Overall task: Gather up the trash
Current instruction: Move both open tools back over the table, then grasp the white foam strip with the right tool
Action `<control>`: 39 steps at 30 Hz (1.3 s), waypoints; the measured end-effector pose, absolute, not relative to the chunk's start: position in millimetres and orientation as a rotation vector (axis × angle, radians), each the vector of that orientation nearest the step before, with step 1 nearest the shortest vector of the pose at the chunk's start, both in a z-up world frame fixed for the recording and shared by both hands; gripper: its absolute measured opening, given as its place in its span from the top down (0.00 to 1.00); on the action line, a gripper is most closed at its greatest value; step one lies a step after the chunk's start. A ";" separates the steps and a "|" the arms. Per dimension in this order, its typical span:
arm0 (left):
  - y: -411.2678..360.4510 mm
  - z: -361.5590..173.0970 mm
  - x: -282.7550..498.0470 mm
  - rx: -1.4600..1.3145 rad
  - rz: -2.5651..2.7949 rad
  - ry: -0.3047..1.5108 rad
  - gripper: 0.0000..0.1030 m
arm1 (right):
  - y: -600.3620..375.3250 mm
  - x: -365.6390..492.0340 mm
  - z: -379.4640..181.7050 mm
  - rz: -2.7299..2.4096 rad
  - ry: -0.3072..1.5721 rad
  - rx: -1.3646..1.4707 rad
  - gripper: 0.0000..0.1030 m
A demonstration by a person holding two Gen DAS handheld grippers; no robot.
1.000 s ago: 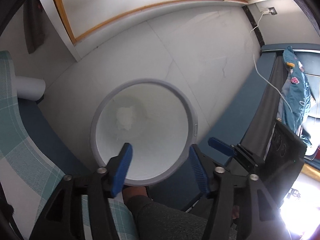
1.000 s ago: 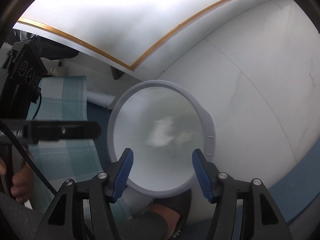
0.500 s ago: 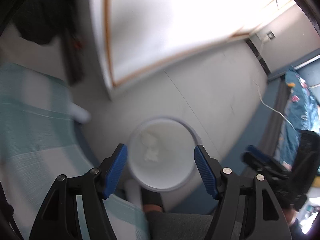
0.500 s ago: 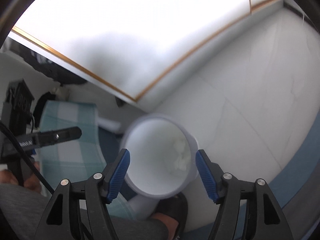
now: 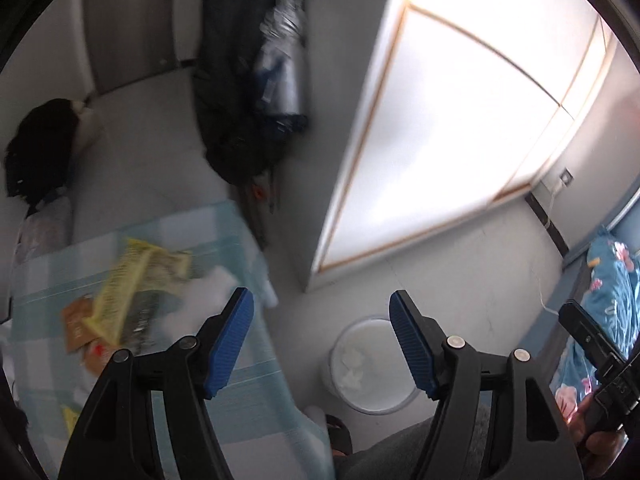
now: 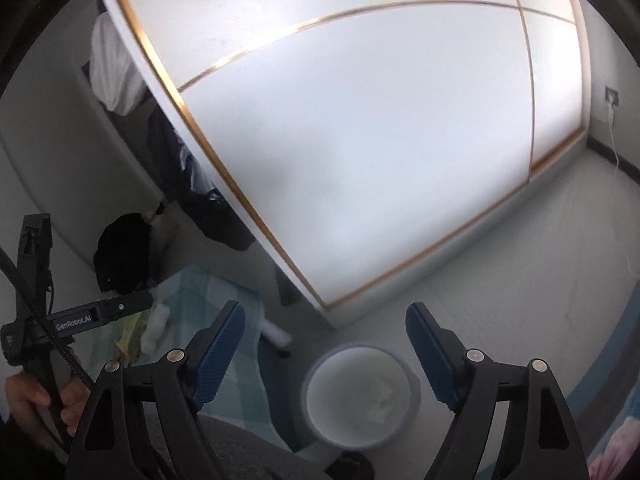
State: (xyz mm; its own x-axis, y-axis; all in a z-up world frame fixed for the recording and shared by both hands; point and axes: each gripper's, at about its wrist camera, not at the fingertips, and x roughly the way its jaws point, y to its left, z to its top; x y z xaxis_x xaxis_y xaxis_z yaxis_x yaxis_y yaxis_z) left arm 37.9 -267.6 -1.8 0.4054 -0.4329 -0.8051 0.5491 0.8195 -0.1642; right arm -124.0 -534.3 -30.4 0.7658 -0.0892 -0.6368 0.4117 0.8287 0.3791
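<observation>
Nothing is held between the blue pads of the left gripper or the right gripper; both jaws have just been opening and stand wide. White scraps lie in the bin on the floor below. Next, a yellow wrapper and a white wad on the checked tablecloth are probably to be fetched. White wardrobe doors are seen beyond.

bin on floor, right of table; tissue wads in bin; wrappers on table, wardrobe behind.
</observation>
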 end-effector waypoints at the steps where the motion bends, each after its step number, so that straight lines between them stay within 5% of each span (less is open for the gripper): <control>1: -260.1 2.1 36.4 0.122 -0.605 0.955 0.30 | -528.6 -123.8 -22.7 -0.278 0.638 0.519 0.20; 18: -90.9 48.2 34.3 -0.038 -0.301 0.745 0.09 | -354.3 -88.4 82.1 -0.007 0.448 0.267 0.11; 39: 33.4 -16.8 37.3 -0.111 -0.145 0.766 0.09 | -201.4 -13.0 10.6 0.229 0.608 0.161 0.11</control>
